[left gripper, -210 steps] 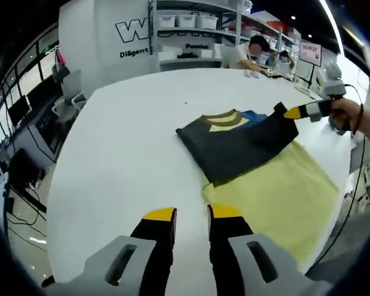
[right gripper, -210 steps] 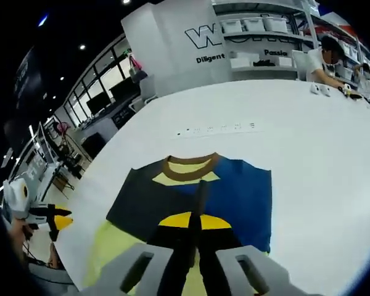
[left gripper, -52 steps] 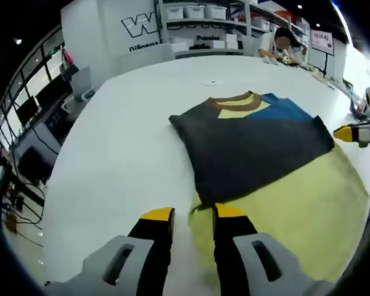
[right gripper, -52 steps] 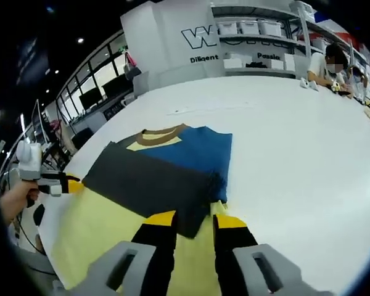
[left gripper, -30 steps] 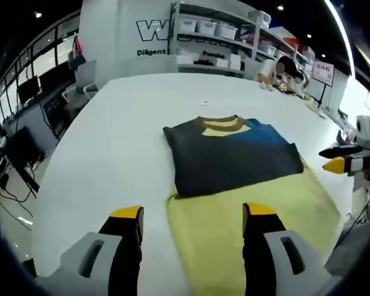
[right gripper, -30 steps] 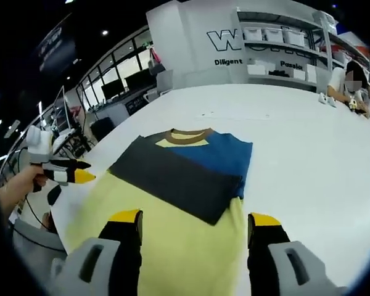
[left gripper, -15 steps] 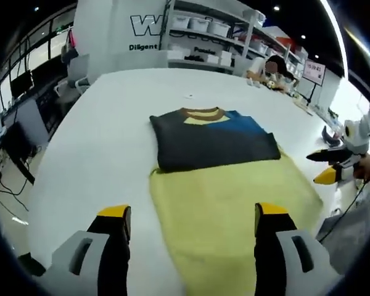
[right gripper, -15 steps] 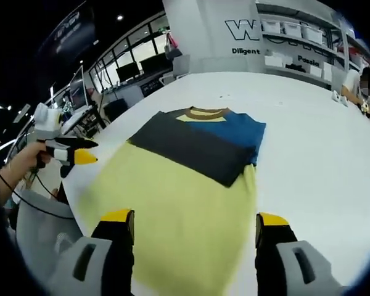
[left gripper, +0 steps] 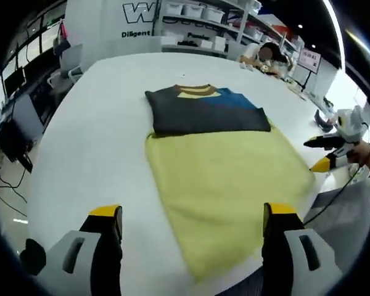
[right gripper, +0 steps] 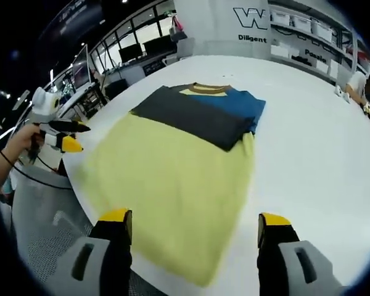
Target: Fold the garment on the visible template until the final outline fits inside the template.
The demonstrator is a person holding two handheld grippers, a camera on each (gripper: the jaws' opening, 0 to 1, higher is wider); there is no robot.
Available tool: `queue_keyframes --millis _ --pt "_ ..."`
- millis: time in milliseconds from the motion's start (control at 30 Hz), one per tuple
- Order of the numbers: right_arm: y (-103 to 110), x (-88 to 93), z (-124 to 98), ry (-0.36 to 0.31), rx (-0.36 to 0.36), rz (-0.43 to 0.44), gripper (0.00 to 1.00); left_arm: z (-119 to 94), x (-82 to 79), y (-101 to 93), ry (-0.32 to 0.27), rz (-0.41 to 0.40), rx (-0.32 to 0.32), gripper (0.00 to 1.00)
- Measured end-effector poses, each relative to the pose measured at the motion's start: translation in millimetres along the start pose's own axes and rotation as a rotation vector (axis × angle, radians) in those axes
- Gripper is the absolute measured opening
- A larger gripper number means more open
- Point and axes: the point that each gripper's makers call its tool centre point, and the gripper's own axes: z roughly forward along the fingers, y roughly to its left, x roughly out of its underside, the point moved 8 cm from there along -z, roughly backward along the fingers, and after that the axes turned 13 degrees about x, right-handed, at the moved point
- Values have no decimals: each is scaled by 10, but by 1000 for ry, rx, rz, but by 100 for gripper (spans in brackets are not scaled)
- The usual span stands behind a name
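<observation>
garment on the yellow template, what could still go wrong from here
1. The folded garment sits at the far end of the yellow template; its dark edge seems to run slightly past the template's side, so the outline may not fully fit.
2. The template's near corner looks to reach the table edge; a tug might drag it off.
3. Both claws are open and away from the cloth: left claw, right claw. Any regrasp may disturb the fold.

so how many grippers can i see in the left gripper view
2. The left gripper rises from the bottom edge, jaws wide apart over the yellow template. The right gripper is at the right edge, held in a hand, jaws apart, off the table's edge.
</observation>
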Motion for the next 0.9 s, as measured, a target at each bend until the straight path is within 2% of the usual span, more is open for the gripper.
queue_keyframes --millis 167,333,467,567,667,867,900 --pt "-25 96 -30 12 12 19 77 -32 117 -30 28 -33 -4 89" --pt "-40 168 -35 26 19 31 72 -19 247 -26 91 -42 -27 83" --pt "-52 214 -37 46 33 15 63 -22 302 -50 107 -22 -36 78" --pt "-66 261 -20 65 47 3 62 -25 346 -79 118 -4 -42 76" --pt "-68 307 -13 91 49 3 60 -2 385 -80 124 -19 -35 68" --pt "-61 402 -22 126 59 0 55 40 465 -112 151 -28 -44 61" --pt "-77 401 -13 109 72 -27 53 41 476 -116 156 -36 -45 59"
